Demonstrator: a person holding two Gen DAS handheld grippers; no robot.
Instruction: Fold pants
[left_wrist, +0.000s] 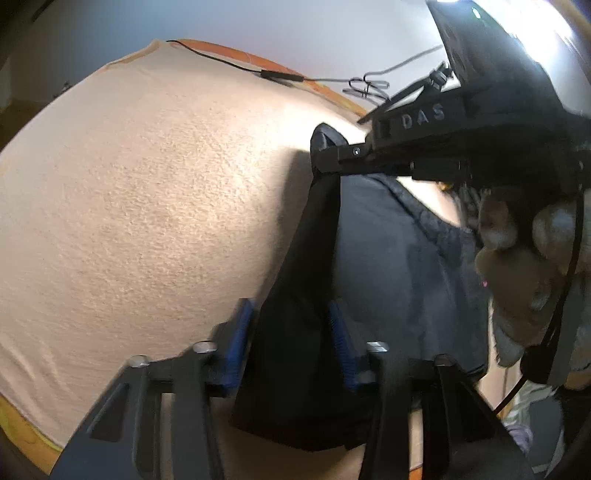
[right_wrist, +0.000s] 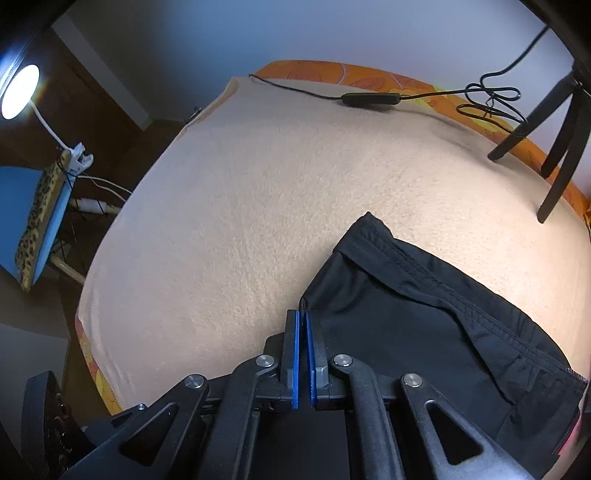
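Dark pants (left_wrist: 406, 258) lie on a cream blanket (left_wrist: 147, 184) spread over the bed. My left gripper (left_wrist: 291, 339) has a bunched fold of the pants filling the gap between its blue pads (left_wrist: 240, 339). In the left wrist view my right gripper (left_wrist: 321, 155) comes in from the upper right, pinching a corner of the fabric raised above the blanket. In the right wrist view its jaws (right_wrist: 303, 325) are nearly together on the pants' edge (right_wrist: 303, 301). The waistband (right_wrist: 424, 269) runs off to the right.
A black cable with an inline box (right_wrist: 369, 99) lies across the blanket's far edge (right_wrist: 258, 203), over an orange sheet (right_wrist: 332, 68). Black tripod legs (right_wrist: 561, 155) stand at the far right. A lamp (right_wrist: 20, 90) and a blue chair (right_wrist: 37, 221) are off the bed's left side.
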